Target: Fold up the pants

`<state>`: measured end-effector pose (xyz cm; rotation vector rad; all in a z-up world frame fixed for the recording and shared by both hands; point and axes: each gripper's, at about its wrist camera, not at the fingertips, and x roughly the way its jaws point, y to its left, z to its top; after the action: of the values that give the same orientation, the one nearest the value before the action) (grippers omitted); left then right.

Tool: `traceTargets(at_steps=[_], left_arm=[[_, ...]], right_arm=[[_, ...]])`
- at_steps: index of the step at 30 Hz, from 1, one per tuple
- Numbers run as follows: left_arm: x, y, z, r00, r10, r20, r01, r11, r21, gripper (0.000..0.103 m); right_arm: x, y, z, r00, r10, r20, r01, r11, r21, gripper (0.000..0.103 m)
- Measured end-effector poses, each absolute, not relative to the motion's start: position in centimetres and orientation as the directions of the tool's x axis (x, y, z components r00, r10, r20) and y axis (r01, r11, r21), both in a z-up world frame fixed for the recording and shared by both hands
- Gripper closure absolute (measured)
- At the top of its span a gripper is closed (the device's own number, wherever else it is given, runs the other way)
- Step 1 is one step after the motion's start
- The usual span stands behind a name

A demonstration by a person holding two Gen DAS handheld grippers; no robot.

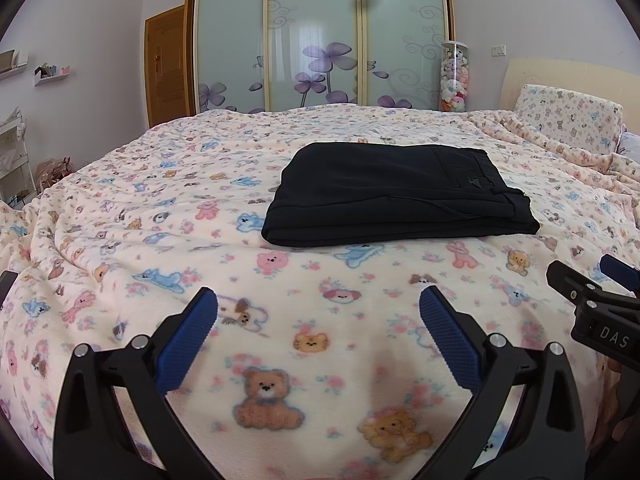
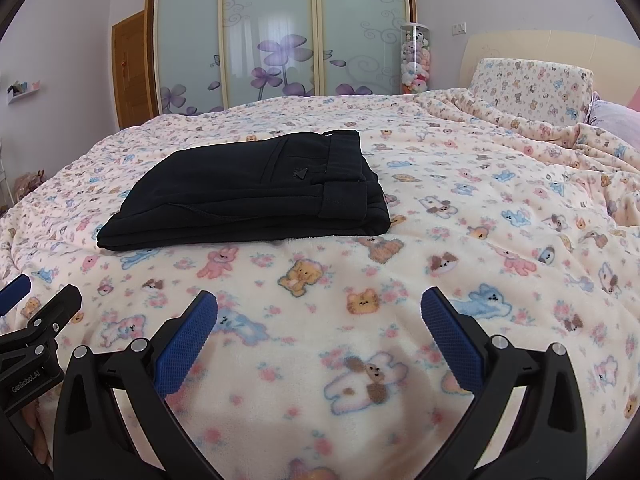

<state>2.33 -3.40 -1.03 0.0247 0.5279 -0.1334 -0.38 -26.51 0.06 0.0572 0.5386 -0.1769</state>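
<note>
Black pants (image 1: 396, 194) lie folded into a compact rectangle on the bed, waistband and back pocket facing up; in the right wrist view the pants (image 2: 256, 194) sit left of centre. My left gripper (image 1: 318, 312) is open above the blanket, well short of the pants, nothing between its blue pads. My right gripper (image 2: 319, 314) is open too, empty, also nearer than the pants. The right gripper's tip (image 1: 592, 292) shows at the right edge of the left wrist view. At the left edge of the right wrist view, part of the left gripper (image 2: 40, 320) is visible.
A cream blanket with printed bears and rabbits (image 1: 280, 300) covers the bed. A matching pillow (image 2: 532, 86) and headboard (image 2: 560, 46) stand at the right. Behind the bed are sliding wardrobe doors (image 1: 320, 36), a tube of plush toys (image 1: 454, 76) and a wooden door (image 1: 166, 64).
</note>
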Motion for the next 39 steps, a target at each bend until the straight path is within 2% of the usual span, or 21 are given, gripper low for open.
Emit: traceTargets(at_steps=[39], left_arm=[[2.44, -3.10, -0.96, 0.859, -0.111, -0.499, 0.127, 0.992, -0.002, 0.002]], right_arm=[[-0.20, -26.78, -0.18, 0.840, -0.147, -0.522, 0.176, 0.984, 0.006, 0.001]])
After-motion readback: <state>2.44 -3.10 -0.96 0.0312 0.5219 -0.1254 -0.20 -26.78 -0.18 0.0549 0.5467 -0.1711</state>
